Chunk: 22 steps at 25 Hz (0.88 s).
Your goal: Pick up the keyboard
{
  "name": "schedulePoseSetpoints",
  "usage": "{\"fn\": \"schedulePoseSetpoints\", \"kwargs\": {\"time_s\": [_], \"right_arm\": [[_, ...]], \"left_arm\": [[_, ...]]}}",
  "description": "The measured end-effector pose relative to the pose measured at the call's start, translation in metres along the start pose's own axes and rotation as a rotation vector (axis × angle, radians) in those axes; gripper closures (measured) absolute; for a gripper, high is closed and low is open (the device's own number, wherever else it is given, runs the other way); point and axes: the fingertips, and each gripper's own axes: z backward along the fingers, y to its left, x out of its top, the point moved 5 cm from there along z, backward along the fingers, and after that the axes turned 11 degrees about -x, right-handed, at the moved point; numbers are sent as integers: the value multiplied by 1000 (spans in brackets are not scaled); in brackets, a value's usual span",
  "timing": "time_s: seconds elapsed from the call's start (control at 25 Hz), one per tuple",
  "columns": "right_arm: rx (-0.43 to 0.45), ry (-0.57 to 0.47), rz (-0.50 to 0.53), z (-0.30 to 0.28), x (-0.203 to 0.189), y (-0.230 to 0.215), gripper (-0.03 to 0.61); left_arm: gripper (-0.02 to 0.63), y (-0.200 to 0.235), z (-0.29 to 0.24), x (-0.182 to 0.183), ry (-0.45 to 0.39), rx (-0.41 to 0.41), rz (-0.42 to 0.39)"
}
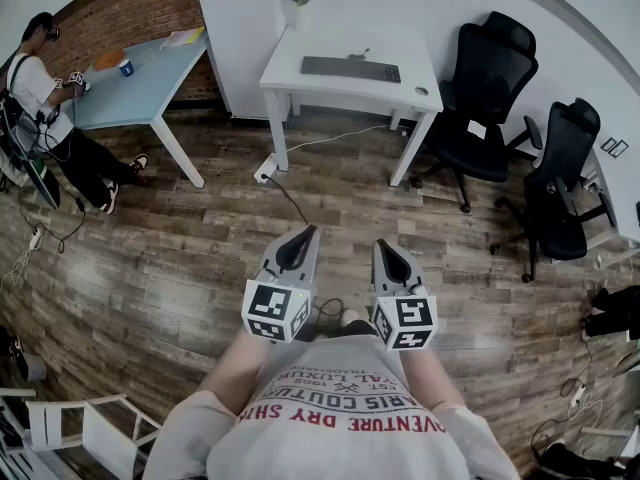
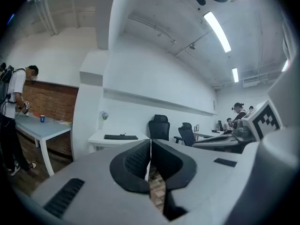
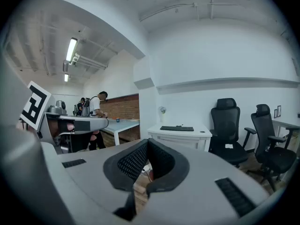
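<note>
The black keyboard (image 1: 350, 69) contrasts with its white desk (image 1: 350, 95), the chairs (image 1: 487, 88) are black, the table (image 1: 150, 93) pale blue, the wall (image 1: 130, 13) red brick, the floor (image 1: 200, 268) brown planks, and the grey left gripper (image 1: 300, 238) and right gripper (image 1: 386, 249) bear black-and-white square-patterned cubes.

Overhead head view, level gripper views — shared desk (image 1: 322, 43)

Open wood floor (image 1: 180, 268) running ahead to 12 o'clock, a cable and what may be a power strip (image 1: 265, 171) lying across that path, white desk (image 1: 340, 96) beyond with bare top around the keyboard (image 1: 350, 68), black office chair (image 1: 490, 98) beside the desk at 1 o'clock, second chair (image 1: 560, 178) at 2 o'clock, blue table (image 1: 150, 88) and seated person (image 1: 50, 108) at 10 o'clock.
</note>
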Motion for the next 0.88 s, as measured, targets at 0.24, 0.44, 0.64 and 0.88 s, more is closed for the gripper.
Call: {"fn": "schedulePoseSetpoints", "kwargs": {"time_s": [0.24, 0.44, 0.64, 0.88], "right_arm": [[1, -5, 6, 5, 2, 1, 554], [-13, -4, 3, 3, 3, -2, 554], [-56, 24, -35, -4, -1, -6, 554], [-73, 73, -25, -17, -16, -10, 554]], "left_arm": [[586, -2, 2, 4, -6, 12, -14], [586, -1, 3, 3, 0, 24, -16], [586, 6, 4, -2, 14, 34, 4], [586, 20, -5, -19, 42, 34, 27]]}}
